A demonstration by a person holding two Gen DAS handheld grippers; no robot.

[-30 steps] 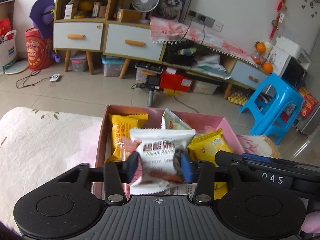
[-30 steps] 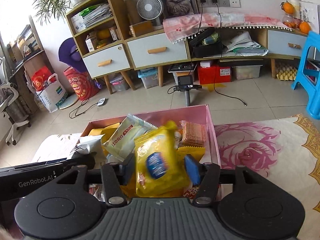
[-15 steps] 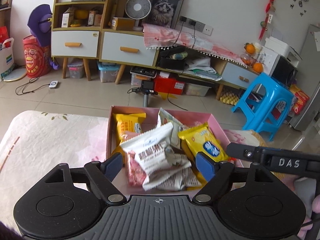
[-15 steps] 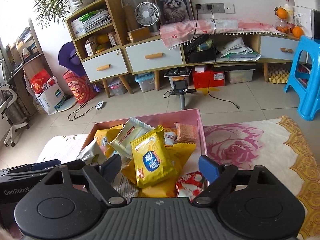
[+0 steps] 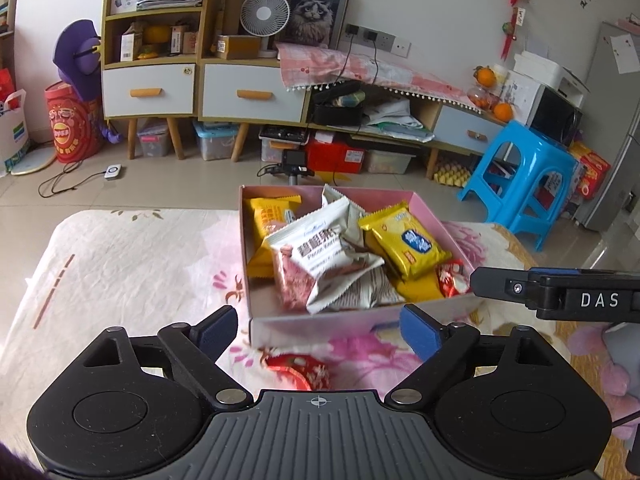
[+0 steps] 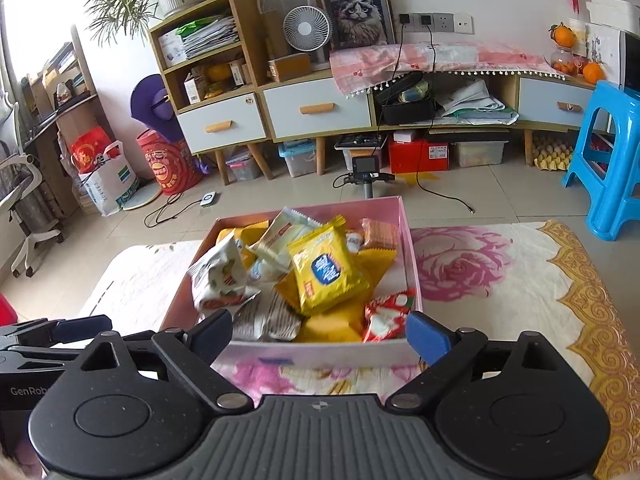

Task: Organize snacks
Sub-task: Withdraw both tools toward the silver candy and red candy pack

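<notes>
Both packets you held a second ago now lie in the pink box [image 5: 352, 322]; your left gripper [image 5: 318, 330] and right gripper [image 6: 320, 334] are opening, empty. One red packet [image 5: 300, 368] remains outside, just before the box.

left tool [image 5: 320, 330]: jaws opening, nothing between them | pink box [image 5: 320, 322]: full of snack packets, white packet [image 5: 320, 256] on top | red packet [image 5: 304, 368]: on worktop [image 5: 132, 264], outside box | right tool [image 5: 556, 294]: just beside box
</notes>
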